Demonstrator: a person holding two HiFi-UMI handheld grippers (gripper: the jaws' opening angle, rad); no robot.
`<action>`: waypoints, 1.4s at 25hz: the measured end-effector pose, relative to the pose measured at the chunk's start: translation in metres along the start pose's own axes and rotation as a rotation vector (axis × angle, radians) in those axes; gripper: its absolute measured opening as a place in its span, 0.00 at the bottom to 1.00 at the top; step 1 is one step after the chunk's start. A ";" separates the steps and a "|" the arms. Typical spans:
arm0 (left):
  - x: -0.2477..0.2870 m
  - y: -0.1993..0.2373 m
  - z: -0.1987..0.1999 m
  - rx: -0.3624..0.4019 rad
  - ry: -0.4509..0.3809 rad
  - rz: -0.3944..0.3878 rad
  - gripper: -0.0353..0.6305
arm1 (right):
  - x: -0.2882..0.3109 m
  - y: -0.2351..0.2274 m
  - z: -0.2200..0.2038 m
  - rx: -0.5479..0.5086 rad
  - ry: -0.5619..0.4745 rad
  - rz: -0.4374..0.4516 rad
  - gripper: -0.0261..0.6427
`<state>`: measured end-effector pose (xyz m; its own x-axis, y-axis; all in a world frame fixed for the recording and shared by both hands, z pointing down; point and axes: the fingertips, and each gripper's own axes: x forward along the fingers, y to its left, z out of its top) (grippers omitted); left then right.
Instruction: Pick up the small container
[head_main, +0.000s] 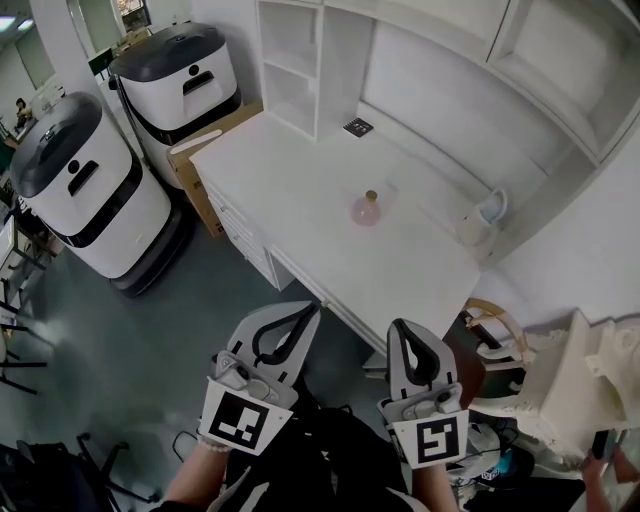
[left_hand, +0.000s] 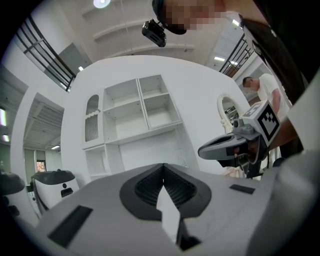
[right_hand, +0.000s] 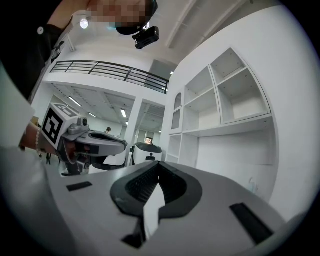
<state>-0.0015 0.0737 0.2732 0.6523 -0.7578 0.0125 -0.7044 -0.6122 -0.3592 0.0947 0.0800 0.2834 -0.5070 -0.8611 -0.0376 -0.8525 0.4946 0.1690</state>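
Note:
The small container (head_main: 366, 209) is a pink, rounded bottle with a tan cap, standing upright near the middle of the white desk (head_main: 300, 200). Both grippers are held low in front of the desk's near edge, well short of the bottle. My left gripper (head_main: 303, 312) is shut with nothing between its jaws, and so is my right gripper (head_main: 404, 329). In the left gripper view the jaws (left_hand: 163, 168) meet in a closed seam and point up at the white shelving; the right gripper (left_hand: 234, 144) shows beside them. The right gripper view shows closed jaws (right_hand: 159, 165) too.
A white mug-like vessel (head_main: 482, 221) stands at the desk's right end, and a black marker tile (head_main: 358, 127) lies near the back. Open shelves (head_main: 298, 62) rise behind. Two white robots with dark tops (head_main: 78, 178) (head_main: 182, 78) and a cardboard box (head_main: 207, 139) stand left. A white chair (head_main: 575, 385) is at right.

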 end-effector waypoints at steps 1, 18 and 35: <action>0.005 0.004 -0.002 -0.001 -0.001 -0.011 0.06 | 0.005 -0.002 -0.001 0.000 0.005 -0.009 0.04; 0.109 0.089 -0.031 -0.024 -0.031 -0.193 0.06 | 0.109 -0.059 -0.012 0.002 0.102 -0.175 0.04; 0.203 0.150 -0.078 -0.033 -0.044 -0.389 0.06 | 0.210 -0.099 -0.047 -0.007 0.229 -0.316 0.04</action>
<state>0.0037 -0.1895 0.2950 0.8833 -0.4577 0.1014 -0.4103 -0.8594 -0.3050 0.0789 -0.1551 0.3050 -0.1774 -0.9753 0.1314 -0.9609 0.2005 0.1911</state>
